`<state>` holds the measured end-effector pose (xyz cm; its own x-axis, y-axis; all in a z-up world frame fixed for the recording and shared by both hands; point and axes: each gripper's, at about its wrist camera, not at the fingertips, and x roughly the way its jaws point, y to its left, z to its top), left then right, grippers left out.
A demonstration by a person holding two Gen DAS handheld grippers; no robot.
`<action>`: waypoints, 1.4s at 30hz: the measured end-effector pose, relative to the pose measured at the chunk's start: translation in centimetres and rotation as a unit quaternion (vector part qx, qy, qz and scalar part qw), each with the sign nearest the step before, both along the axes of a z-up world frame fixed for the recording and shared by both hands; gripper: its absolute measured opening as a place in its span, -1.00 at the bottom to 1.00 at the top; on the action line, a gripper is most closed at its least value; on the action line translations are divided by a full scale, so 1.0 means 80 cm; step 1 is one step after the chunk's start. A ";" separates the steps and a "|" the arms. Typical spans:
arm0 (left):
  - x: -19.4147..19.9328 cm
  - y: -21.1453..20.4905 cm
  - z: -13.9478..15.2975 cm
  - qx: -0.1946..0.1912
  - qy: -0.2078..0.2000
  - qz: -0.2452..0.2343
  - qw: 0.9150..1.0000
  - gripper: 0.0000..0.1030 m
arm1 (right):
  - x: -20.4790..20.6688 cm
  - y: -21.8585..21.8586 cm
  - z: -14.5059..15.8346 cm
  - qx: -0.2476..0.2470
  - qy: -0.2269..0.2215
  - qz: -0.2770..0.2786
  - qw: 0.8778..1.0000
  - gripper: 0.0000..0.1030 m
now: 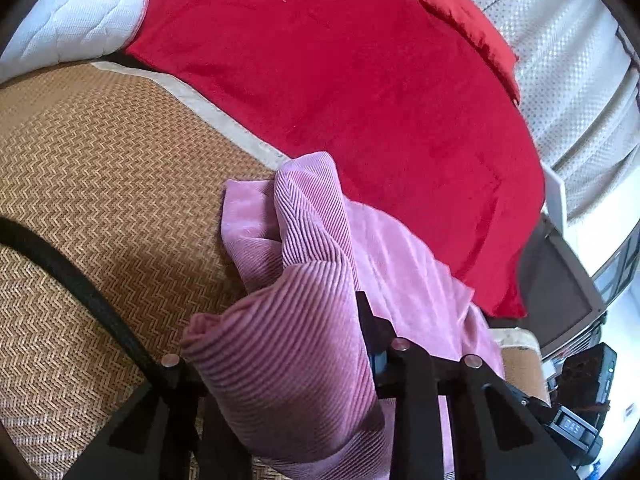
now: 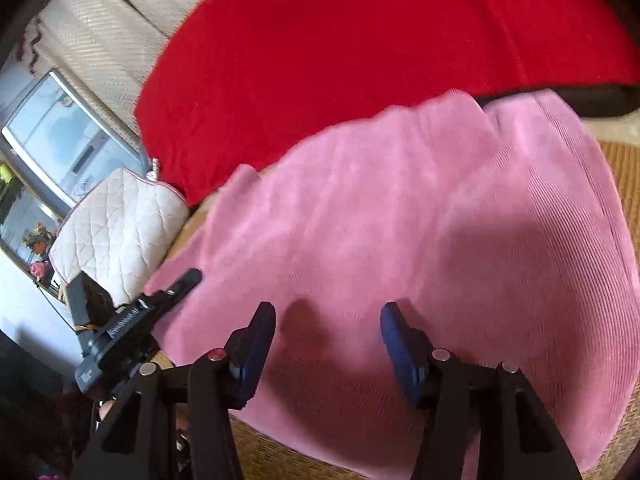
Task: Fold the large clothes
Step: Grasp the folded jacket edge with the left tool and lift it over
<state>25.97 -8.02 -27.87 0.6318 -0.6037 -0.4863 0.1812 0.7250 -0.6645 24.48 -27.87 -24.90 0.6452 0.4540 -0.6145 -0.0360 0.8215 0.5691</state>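
A pink corduroy garment (image 1: 304, 240) lies on a woven mat (image 1: 100, 180). A thick fold of it is bunched up between the fingers of my left gripper (image 1: 280, 344), which is shut on it. The cloth hides the left finger; the right finger (image 1: 370, 320) presses against the fold. In the right wrist view the garment (image 2: 440, 220) spreads wide and mostly flat. My right gripper (image 2: 328, 332) hovers just over its near part, open, with nothing between its blue pads (image 2: 260, 344). The left gripper (image 2: 188, 280) shows there at the garment's left edge.
A red blanket (image 1: 340, 60) covers the bed beyond the mat, with a red pillow (image 1: 468, 28) on it. A white quilted cushion (image 2: 116, 220) sits at the garment's left side. A black cable (image 1: 80, 280) crosses the mat. A window (image 2: 60, 140) is at far left.
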 end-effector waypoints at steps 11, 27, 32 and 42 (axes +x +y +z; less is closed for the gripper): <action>0.005 0.017 0.008 -0.010 -0.016 -0.018 1.000 -0.50 | 0.028 0.045 -0.020 -0.008 0.023 0.036 0.999 -0.47; -0.114 -0.240 0.158 0.199 -0.240 -0.297 0.902 -0.58 | -0.060 -0.193 0.019 0.195 -0.020 -0.102 0.975 -0.37; -0.109 -0.296 0.061 0.228 -0.141 -0.371 0.889 -0.55 | -0.081 -0.261 -0.002 0.305 -0.033 -0.150 0.940 0.72; -0.115 -0.125 0.132 0.011 -0.173 -0.407 0.897 0.48 | -0.011 -0.222 -0.001 0.259 0.032 -0.067 0.963 0.72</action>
